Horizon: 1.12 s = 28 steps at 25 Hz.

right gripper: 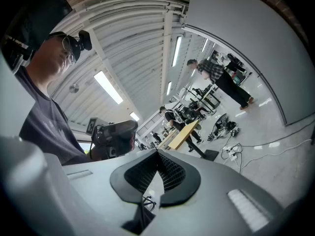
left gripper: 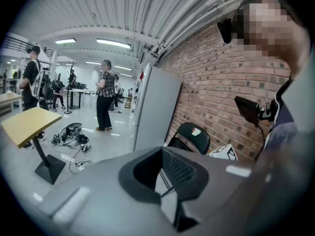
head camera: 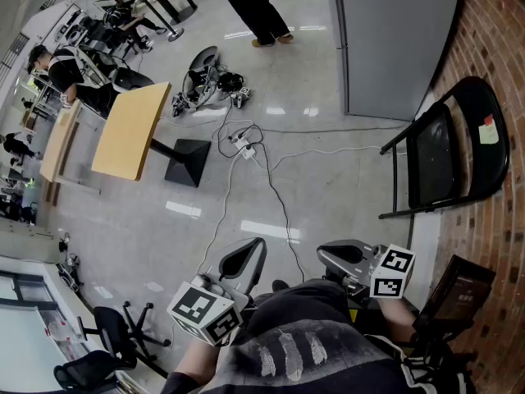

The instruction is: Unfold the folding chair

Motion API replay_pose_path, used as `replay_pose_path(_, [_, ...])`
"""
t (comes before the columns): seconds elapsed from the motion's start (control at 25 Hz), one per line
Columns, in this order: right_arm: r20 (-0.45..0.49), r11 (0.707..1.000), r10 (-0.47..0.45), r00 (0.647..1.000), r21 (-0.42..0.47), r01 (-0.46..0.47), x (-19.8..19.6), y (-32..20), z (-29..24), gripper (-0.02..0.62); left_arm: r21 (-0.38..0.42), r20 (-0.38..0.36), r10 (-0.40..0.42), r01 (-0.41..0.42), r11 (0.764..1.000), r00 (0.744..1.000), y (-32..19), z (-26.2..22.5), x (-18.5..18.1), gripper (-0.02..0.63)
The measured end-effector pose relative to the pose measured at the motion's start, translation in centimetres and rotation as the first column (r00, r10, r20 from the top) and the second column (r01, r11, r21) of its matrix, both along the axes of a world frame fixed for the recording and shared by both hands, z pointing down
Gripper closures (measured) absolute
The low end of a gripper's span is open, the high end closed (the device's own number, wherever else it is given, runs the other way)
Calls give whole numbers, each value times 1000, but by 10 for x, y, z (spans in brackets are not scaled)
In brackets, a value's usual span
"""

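Head view, left to right. A tan-topped table [head camera: 127,130] stands on a black base at far left. A power strip with trailing cables [head camera: 242,146] lies on the floor between it and the operator.

At the lower edge, the left gripper [head camera: 246,257] and the right gripper [head camera: 340,254] are held close to the body. Each has its jaws fully together with nothing between them (each gripper's own view confirms this). Both are well apart from the task's object.

A tall grey cabinet [head camera: 394,39] stands at upper centre. It is the only container-like item, and no view shows what is inside it.

The folding chair [head camera: 447,150] stands at far right against the brick wall [head camera: 492,245]. Its seat panel lies close to the frame, so it reads as not yet opened.

The step in hand appears to be the approach. To do it well:
- Part the jaws before reaching the chair.
- Pinch the top of the backrest with one gripper to steady the frame.
- Draw the chair clear of the wall so the legs have room to spread.
- Press the front edge of the seat down with the other gripper.
- Step over the cables when closing in.
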State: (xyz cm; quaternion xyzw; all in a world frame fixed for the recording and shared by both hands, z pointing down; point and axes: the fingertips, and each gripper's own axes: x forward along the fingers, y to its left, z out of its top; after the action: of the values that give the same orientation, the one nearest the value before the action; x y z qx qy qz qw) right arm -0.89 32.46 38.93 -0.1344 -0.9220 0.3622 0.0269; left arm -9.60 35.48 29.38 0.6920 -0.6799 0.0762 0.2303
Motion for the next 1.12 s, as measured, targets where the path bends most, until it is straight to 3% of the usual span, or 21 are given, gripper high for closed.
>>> replay_pose_path(0.16, [-31, 998, 52, 998, 20, -52, 5, -22, 4, 595, -2, -26, 60, -60, 998, 998, -13, 6, 5, 604])
replay_pose_path(0.28, [-96, 993, 80, 992, 95, -70, 2, -26, 11, 594, 1, -23, 106, -106, 994, 994, -23, 11, 3, 604])
replay_pose_path(0.52, [-122, 979, 25, 992, 203, 1, -46, -8, -4, 594, 93, -20, 160, -158, 983, 987, -34, 6, -35, 603])
replay_pose_path(0.68, [-174, 946, 0, 985, 318, 56, -90, 10, -15, 594, 138, -55, 167, -158, 978, 984, -30, 0, -77, 604])
replay_pose_path(0.84, [-206, 891, -121, 971, 408, 198, -142, 40, -28, 594, 182, -112, 138, -117, 976, 984, -22, -5, -124, 604])
replay_pose_path(0.96, [-215, 852, -213, 953, 437, 288, -191, 62, -37, 595, 202, -105, 86, -63, 977, 991, -4, -12, -168, 604])
replay_pose_path(1.12, [-235, 833, -262, 936, 435, 342, -225, 86, -48, 595, 216, -123, 52, -25, 976, 991, 22, -21, -200, 604])
